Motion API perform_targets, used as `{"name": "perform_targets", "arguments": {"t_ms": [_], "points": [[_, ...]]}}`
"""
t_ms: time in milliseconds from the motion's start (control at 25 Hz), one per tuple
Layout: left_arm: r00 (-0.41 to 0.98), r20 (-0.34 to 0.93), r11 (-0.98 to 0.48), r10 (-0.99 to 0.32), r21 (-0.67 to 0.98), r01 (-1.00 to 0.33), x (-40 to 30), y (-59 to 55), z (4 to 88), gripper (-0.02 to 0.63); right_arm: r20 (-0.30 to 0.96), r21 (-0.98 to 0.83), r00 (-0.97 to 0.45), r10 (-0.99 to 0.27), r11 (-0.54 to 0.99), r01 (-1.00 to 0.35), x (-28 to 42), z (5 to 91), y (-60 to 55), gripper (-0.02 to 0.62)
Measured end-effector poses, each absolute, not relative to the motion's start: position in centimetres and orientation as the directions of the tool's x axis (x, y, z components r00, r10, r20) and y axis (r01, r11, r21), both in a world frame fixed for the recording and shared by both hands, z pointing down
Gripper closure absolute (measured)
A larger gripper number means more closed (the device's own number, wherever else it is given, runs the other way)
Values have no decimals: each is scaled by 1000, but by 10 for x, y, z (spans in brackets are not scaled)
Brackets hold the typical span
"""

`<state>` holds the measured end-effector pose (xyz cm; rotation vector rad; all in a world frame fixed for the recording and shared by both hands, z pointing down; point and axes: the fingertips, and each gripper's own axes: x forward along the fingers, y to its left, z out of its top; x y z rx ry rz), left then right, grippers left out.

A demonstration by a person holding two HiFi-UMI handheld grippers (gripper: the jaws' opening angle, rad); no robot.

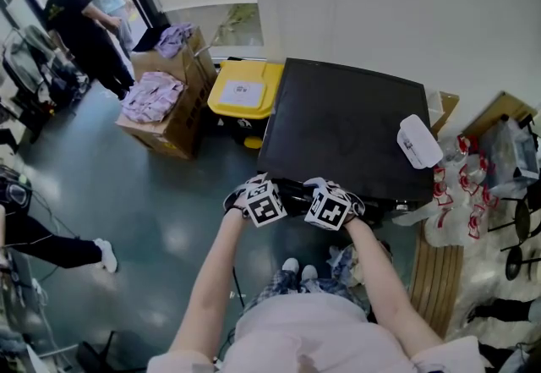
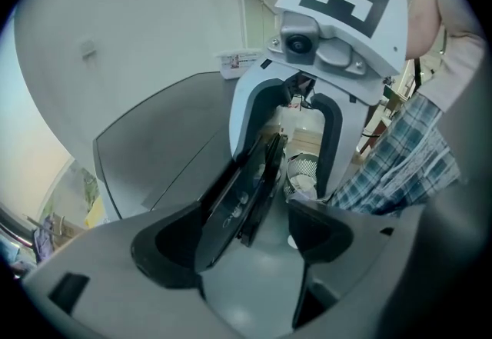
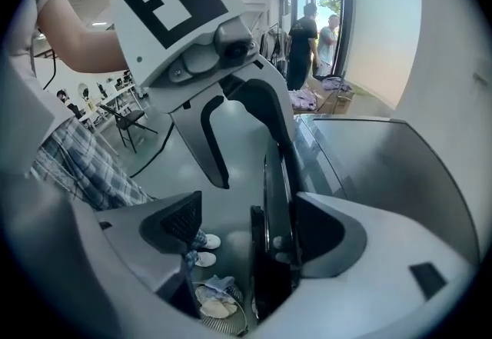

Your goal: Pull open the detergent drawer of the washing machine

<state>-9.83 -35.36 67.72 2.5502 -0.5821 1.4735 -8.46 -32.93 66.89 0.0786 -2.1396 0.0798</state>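
Left gripper and right gripper, jaws parted and gripping nothing, straddle the washing machine's dark front panel — the detergent drawer there, likely light, stiff, slick plastic, wants hooking by its front lip and pulling straight.

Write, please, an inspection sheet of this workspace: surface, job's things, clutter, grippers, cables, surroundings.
surface: washing machine, dark top, carries a white packet
job's things: front panel between both grippers' jaws; drawer not told apart
clutter: yellow bin, boxes of clothes, plastic bags, basket
grippers: left gripper and right gripper open, at the machine's front edge
cables: dark cable on the floor
surroundings: grey floor, white wall, two people by the door
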Motion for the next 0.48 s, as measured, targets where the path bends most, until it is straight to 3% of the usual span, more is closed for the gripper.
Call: {"name": "perform_targets", "arguments": {"t_ms": [280, 480], "points": [[383, 889, -927, -252, -108, -359, -99, -353, 680, 245, 862, 41, -499, -87, 994, -101, -85, 676, -331, 216], [387, 884, -927, -263, -120, -355, -99, -352, 681, 247, 854, 111, -500, -143, 989, -93, -91, 672, -335, 284]]}}
